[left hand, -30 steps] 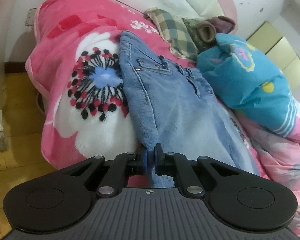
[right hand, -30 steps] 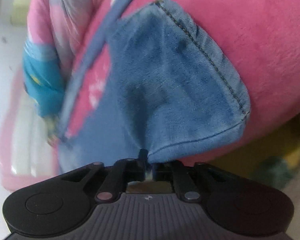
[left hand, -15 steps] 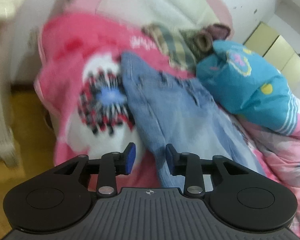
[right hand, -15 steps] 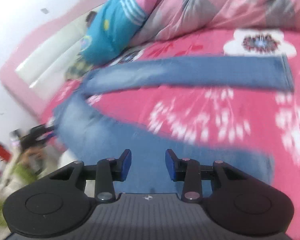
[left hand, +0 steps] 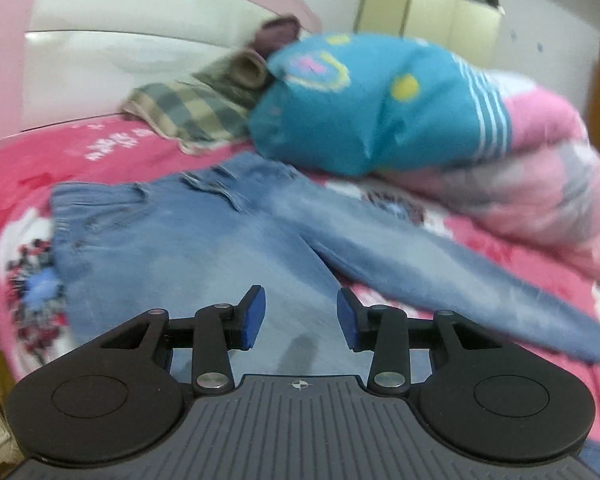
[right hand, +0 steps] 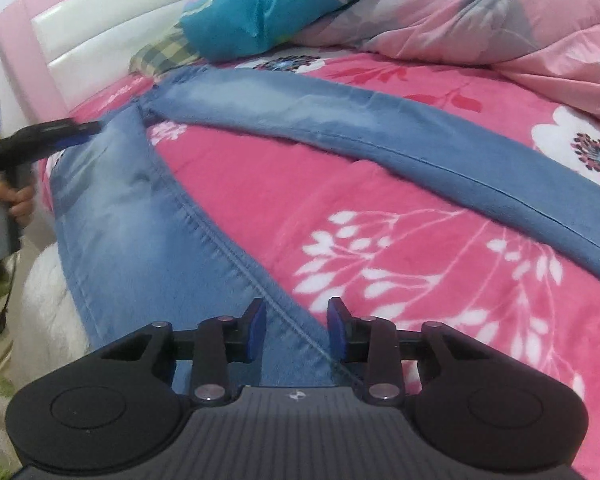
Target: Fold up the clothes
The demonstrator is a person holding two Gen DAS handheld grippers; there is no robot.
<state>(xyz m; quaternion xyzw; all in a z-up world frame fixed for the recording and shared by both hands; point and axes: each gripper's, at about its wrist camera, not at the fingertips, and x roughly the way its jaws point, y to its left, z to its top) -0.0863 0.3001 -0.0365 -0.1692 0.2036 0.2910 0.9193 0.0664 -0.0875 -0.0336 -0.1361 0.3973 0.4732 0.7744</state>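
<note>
Spread-out light-blue denim jeans (right hand: 112, 216) await folding (left claw (left hand: 298, 318) opening, right claw (right hand: 296, 330) closing, both empty); next, pinch one leg.

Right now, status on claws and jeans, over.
Left claw opening, right claw closing, both empty. Jeans flat on pink blanket, legs splayed apart, unfolded. Blue pillow beside waistband.

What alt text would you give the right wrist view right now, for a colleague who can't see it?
Blue jeans lie spread on a pink floral blanket, legs splayed apart in a V. The right gripper, closing with nothing pinched, hangs over the nearer leg's seam. At left, a hand holds the left gripper by the jeans' waist; a teal pillow sits behind.
</note>
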